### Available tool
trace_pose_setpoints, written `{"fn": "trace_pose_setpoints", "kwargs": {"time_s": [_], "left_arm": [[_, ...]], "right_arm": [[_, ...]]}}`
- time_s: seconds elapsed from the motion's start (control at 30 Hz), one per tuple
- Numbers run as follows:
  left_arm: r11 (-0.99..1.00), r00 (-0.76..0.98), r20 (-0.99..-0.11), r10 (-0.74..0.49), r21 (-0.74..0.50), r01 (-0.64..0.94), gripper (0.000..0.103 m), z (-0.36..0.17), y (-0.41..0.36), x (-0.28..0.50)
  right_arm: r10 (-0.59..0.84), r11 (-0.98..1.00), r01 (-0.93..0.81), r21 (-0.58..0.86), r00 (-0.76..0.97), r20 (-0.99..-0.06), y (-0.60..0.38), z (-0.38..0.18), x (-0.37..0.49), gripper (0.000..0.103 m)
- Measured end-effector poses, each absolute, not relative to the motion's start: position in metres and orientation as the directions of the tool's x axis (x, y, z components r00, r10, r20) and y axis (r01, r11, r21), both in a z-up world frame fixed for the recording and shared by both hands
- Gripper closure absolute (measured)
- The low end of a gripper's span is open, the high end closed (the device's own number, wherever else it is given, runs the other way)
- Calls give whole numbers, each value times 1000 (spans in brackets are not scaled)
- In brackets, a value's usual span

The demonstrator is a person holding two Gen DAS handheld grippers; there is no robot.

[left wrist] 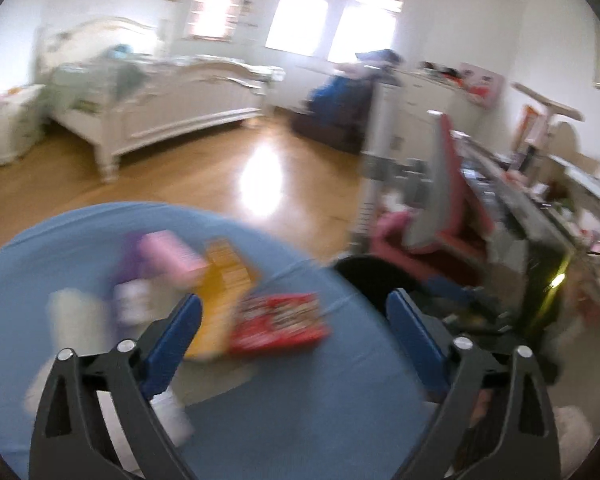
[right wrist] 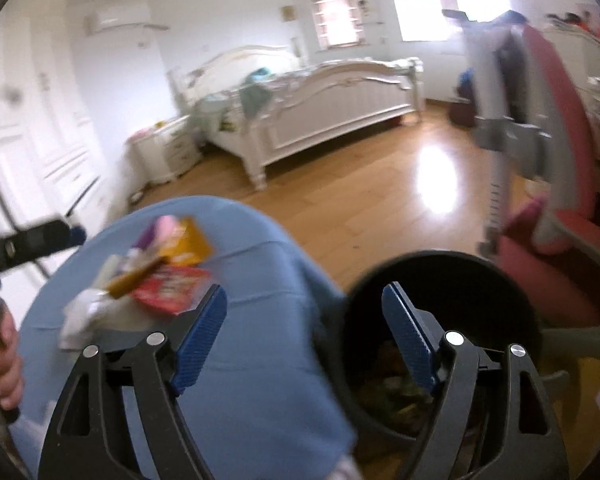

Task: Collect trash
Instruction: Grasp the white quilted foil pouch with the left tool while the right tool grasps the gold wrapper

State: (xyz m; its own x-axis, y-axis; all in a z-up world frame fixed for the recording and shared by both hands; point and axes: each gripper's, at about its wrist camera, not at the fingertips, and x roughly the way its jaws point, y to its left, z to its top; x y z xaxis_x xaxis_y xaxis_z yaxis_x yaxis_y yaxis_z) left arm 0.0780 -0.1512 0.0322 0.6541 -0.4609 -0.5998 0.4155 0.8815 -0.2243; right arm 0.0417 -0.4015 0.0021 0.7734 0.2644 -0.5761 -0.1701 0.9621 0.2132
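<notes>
A round table under a blue cloth (left wrist: 300,420) (right wrist: 260,360) bears a blurred heap of trash: a red snack packet (left wrist: 280,322) (right wrist: 168,290), a yellow box (left wrist: 220,280) (right wrist: 188,240), a pink and purple packet (left wrist: 168,256) (right wrist: 160,232) and crumpled white paper (left wrist: 76,312) (right wrist: 80,320). A black bin (right wrist: 440,340) (left wrist: 376,280) stands right of the table, with scraps inside. My left gripper (left wrist: 294,306) is open over the cloth, nothing between its blue pads. My right gripper (right wrist: 304,300) is open across the table edge and bin rim, empty.
A hand (right wrist: 0,360) holds the left gripper's handle at the far left of the right wrist view. A white bed (left wrist: 148,96) (right wrist: 312,104) stands across the wooden floor (left wrist: 220,168). A pink chair (left wrist: 440,200) (right wrist: 560,200) and a cluttered desk (left wrist: 540,200) lie right.
</notes>
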Motion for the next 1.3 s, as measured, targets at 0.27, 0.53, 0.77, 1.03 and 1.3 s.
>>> {"fn": "trace_pose_setpoints", "kwargs": {"time_s": [0.27, 0.53, 0.77, 1.03, 1.3], "left_arm": [[967, 634, -732, -251, -162, 196, 7, -16, -72, 74], [962, 566, -778, -274, -228, 153, 7, -45, -58, 90], [953, 562, -770, -303, -256, 162, 7, -48, -58, 98], [956, 561, -774, -294, -240, 170, 7, -52, -68, 94], [961, 601, -751, -272, -174, 216, 43, -54, -87, 99]], "right_arm": [[406, 913, -328, 242, 674, -617, -301, 17, 96, 18], [326, 934, -299, 193, 502, -801, -246, -21, 173, 57], [403, 903, -365, 225, 542, -737, -239, 0, 151, 82], [459, 887, -393, 242, 695, -553, -267, 49, 88, 82], [436, 899, -374, 229, 713, -549, -283, 40, 57, 82]]}}
